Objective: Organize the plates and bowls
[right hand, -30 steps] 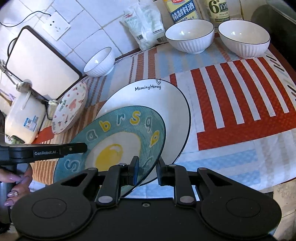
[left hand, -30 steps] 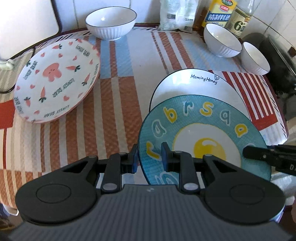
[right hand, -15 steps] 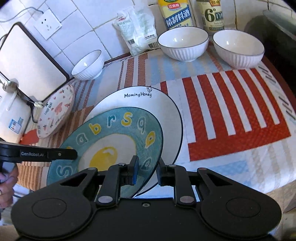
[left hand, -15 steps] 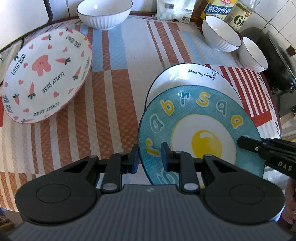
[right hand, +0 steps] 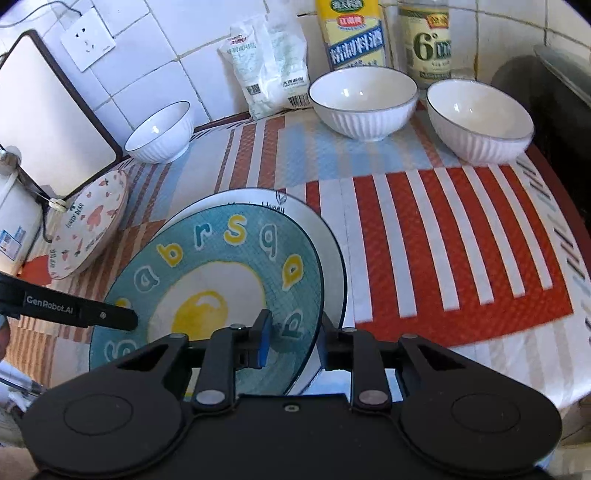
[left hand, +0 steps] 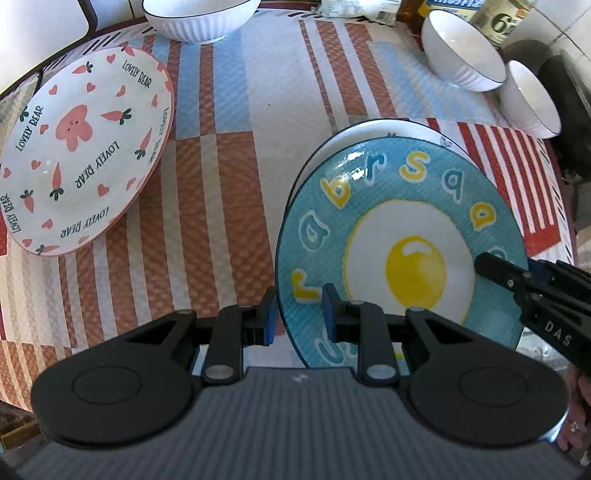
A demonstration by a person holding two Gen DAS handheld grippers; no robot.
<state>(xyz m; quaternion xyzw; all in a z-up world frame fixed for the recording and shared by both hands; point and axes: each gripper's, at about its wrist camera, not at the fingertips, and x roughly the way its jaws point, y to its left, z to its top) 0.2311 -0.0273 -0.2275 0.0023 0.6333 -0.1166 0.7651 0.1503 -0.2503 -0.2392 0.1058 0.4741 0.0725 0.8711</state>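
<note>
A blue plate (left hand: 406,206) with letters and a fried-egg picture lies over a white black-rimmed plate (left hand: 369,129), covering most of it. My left gripper (left hand: 299,319) is shut on the blue plate's left rim, one pad under the edge and one on the face. My right gripper (right hand: 293,341) straddles the opposite rim of the blue plate (right hand: 221,258). Its jaws are opening, and a gap shows between the outer pad and the rim. The white plate (right hand: 325,236) shows as a crescent behind. A pink carrot-print plate (left hand: 85,147) lies at the left.
Three white ribbed bowls (right hand: 159,133) (right hand: 364,103) (right hand: 480,118) stand along the back of the striped mat. Behind them are a bag (right hand: 269,66) and two bottles (right hand: 354,33). A black pot (right hand: 554,110) is at the right. A white board (right hand: 48,122) leans at the left.
The blue plate has moved further over the white plate and now hides most of its lettering. The right jaws have spread apart. The left jaws keep the same grip.
</note>
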